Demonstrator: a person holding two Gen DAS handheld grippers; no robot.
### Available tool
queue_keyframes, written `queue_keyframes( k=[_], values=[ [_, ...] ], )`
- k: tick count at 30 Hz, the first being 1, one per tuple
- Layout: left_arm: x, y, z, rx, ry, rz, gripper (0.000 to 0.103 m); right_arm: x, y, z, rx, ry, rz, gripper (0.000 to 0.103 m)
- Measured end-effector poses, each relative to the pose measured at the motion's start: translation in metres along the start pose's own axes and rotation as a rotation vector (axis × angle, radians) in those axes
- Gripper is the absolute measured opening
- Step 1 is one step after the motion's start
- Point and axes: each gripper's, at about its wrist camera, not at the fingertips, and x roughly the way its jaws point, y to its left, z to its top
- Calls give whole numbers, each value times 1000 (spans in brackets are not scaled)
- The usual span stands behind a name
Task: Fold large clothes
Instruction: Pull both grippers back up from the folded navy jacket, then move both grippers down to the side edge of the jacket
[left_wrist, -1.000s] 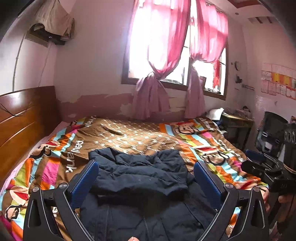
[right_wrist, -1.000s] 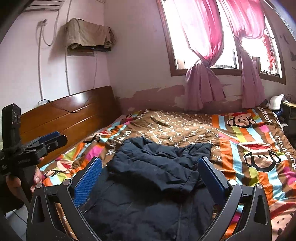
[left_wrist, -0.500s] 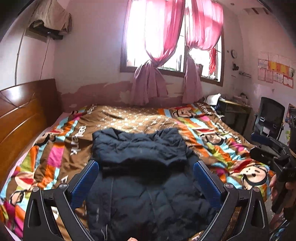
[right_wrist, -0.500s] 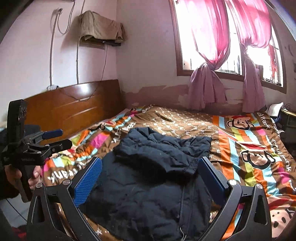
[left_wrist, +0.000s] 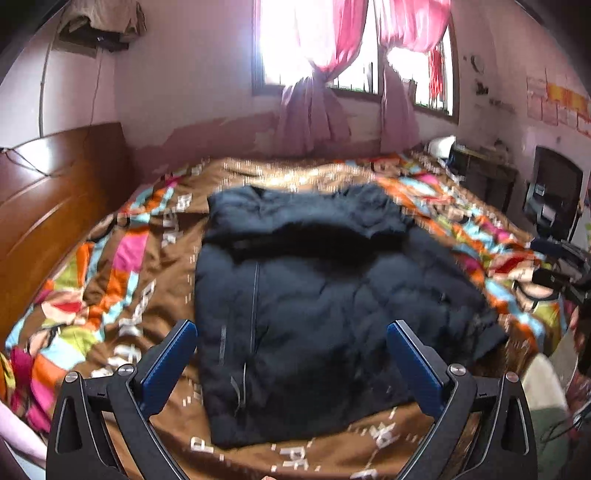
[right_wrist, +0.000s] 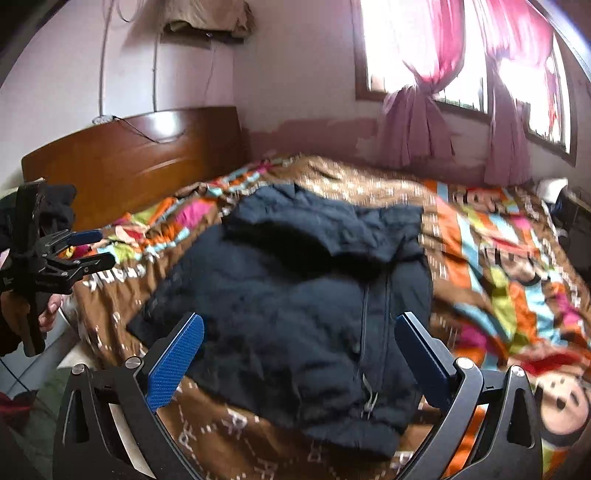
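A puffy quilted dark jacket (left_wrist: 325, 306) lies on the striped bedspread (left_wrist: 122, 280), sleeves folded across, while both grippers, left (left_wrist: 291, 363) and right (right_wrist: 299, 360), have pulled back, wide open, empty.

A bed (left_wrist: 122, 302) with a striped, cartoon-printed bedspread fills the room, its wooden headboard (right_wrist: 140, 155) against a pinkish wall (left_wrist: 192, 81) with peeling paint low down. Bright daylight comes through a window (right_wrist: 406, 48) hung with tied pink curtains (left_wrist: 317, 110). A dark chair (left_wrist: 554, 199) stands beyond the bed's far side, under paper sheets (left_wrist: 554, 103) stuck on the wall.
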Motion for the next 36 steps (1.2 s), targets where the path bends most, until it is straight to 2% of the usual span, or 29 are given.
queue_keyframes(
  k=[5,10,16,18,21,25,29,36],
  values=[
    [18,1,-31,37,61,35,103,28,-17,-32,44,154,-29,102],
    [42,-1,-57,67,157,26,103,52,-27,-62,64,290,-38,102],
    [67,-9,-87,133,270,13,103,71,-21,-87,23,388,-22,102],
    [74,-13,-95,158,299,19,103,77,-18,-93,-2,410,-32,102],
    [90,-17,-107,200,359,68,103,85,-18,-100,-14,434,-46,102],
    [105,-17,-115,207,412,96,103,95,-22,-106,-14,461,-66,102],
    [110,-15,-117,187,417,88,103,104,-21,-110,-66,472,-114,102],
    [113,-10,-121,141,409,77,103,120,0,-120,-253,470,-255,101]
  ],
)
